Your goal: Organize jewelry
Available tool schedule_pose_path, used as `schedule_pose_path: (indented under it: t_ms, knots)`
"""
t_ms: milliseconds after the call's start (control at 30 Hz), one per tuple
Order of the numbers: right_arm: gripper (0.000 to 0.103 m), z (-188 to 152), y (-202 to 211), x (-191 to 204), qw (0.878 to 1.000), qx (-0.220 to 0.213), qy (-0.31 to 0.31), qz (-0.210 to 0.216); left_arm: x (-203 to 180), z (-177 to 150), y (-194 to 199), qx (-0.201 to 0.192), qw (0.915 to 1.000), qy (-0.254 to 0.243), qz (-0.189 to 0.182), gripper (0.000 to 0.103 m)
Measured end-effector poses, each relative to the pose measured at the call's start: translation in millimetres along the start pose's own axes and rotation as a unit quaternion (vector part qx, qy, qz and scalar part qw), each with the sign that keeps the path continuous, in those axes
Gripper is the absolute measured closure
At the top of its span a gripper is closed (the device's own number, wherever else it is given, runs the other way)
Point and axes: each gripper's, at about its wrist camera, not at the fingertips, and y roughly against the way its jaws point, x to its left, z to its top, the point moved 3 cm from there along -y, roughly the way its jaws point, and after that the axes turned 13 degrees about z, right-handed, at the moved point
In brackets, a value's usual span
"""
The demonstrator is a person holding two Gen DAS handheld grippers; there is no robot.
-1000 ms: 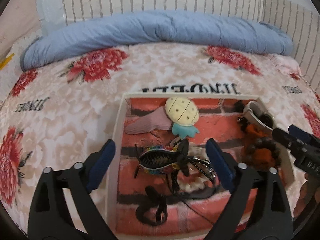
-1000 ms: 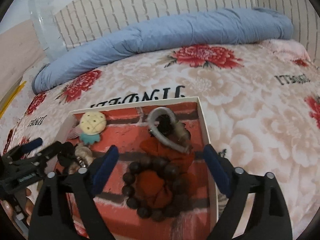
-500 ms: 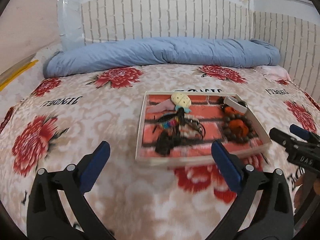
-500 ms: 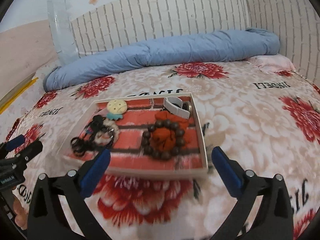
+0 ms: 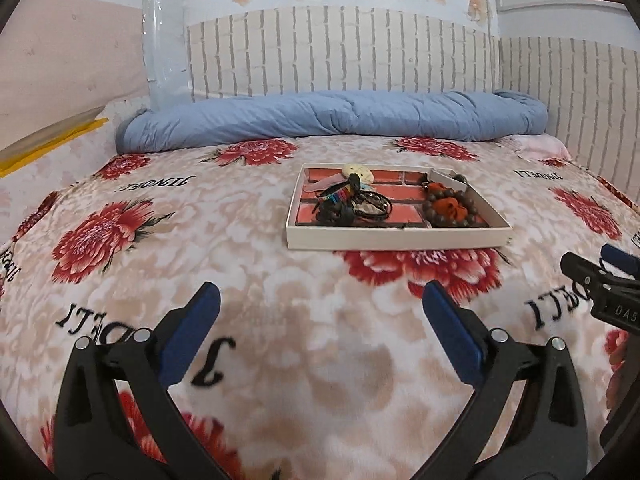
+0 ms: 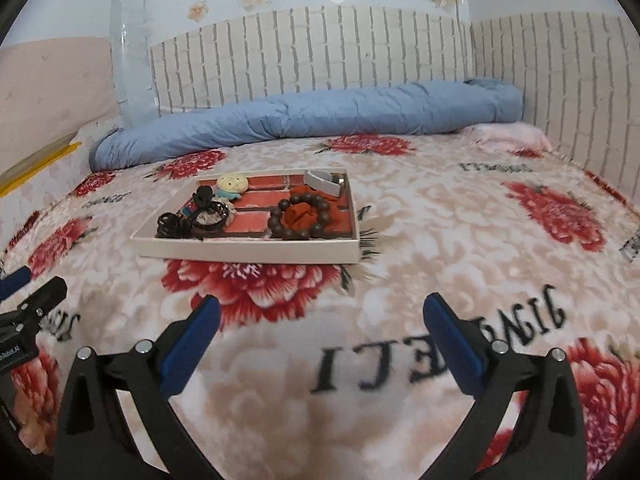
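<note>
A shallow white tray with a brick-pattern lining lies on the flowered bedspread. In it are a dark bead bracelet around a red-orange cloth, a black hair clip on black cords, a cream round charm and a grey band. My left gripper is open and empty, well short of the tray. My right gripper is also open and empty, over the blanket in front of the tray. Each shows at the edge of the other's view.
A rolled blue duvet lies along the head of the bed under a brick-pattern wall. The floral blanket spreads out on all sides of the tray. A clear plastic panel stands at the back left.
Both grippers have drawn back from over the tray, which now looks small and farther off. Their jaws stand slightly wider than a second ago. The jewelry has stayed in the tray.
</note>
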Motion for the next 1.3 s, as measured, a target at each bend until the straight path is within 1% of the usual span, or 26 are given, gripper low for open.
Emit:
schedule_pose_path:
  t_ms: [67, 167, 233, 300, 533, 867, 1300]
  knots:
    - [0.004, -7, 13, 1, 1.0, -0.011, 0.004, -0.002, 2, -9, 8, -0.003, 1.0, 0.006, 0.0, 0.005]
    - [0.004, -16, 23, 2, 1.0, -0.016, 0.011, -0.006, 1, -20, 18, -0.011, 0.9999, 0.003, 0.003, 0.005]
    - [0.004, -20, 24, 4, 1.0, -0.016, 0.019, -0.008, 1, -27, 25, -0.023, 0.9996, 0.005, 0.014, 0.005]
    - [0.004, -25, 26, 5, 0.999, -0.023, 0.024, -0.012, 1, -33, 31, -0.031, 0.9994, 0.01, 0.014, 0.005]
    - [0.004, -35, 28, 6, 0.999, -0.035, 0.026, -0.003, -2, -42, 38, -0.054, 0.9982, 0.001, 0.024, 0.005]
    - [0.004, -39, 37, 5, 0.998, -0.058, 0.021, -0.003, 0, -45, 32, -0.044, 0.9989, 0.007, 0.017, 0.005]
    - [0.004, -38, 39, 3, 0.998, -0.063, 0.019, -0.006, 2, -47, 28, -0.039, 0.9991, 0.009, 0.017, 0.005]
